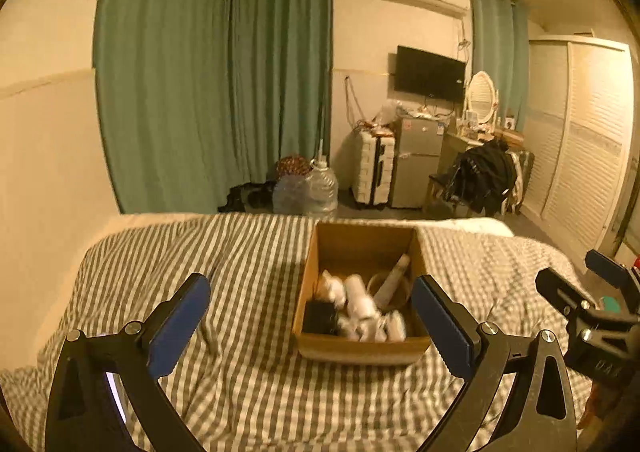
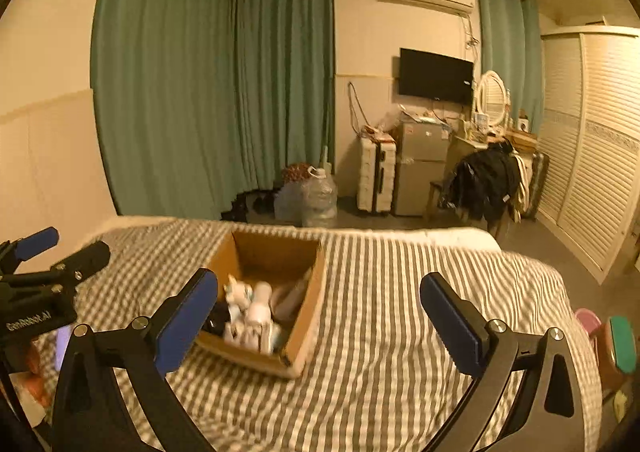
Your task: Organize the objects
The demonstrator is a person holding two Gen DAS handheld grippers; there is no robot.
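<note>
Two claws hung above a bed (image 1: pixel 248 292) covered in grey-and-white striped bedding, both with their blue-padded fingers spread wide and gripping nothing. From the left wrist view, the left claw (image 1: pixel 312 326) framed an open cardboard box (image 1: pixel 362 350) resting on the bedding at about one o'clock, with the right claw (image 1: pixel 580 284) showing at three o'clock, apart from the box. From the right wrist view, the right claw (image 2: pixel 320 316) saw the same cardboard box (image 2: pixel 308 316) at about eleven o'clock, its left finger overlapping the near left corner in the picture, and the left claw (image 2: pixel 60 248) sat at nine o'clock. Nothing stood between either claw and the box. Inside lay a jumble of white items (image 1: pixel 360 304), blurred, a dark block (image 1: pixel 320 318) at the near left corner, and a pale tube (image 1: pixel 394 278) leaning toward the far right wall. Beyond the bed at twelve o'clock stood green curtains (image 1: pixel 212 80), clear water jugs (image 1: pixel 320 188), a white suitcase (image 1: pixel 374 168), a small fridge (image 1: pixel 416 162), a wall television (image 1: pixel 430 73) and a chair draped in dark clothes (image 1: pixel 484 174); louvred wardrobe doors (image 1: pixel 580 136) filled two o'clock.
</note>
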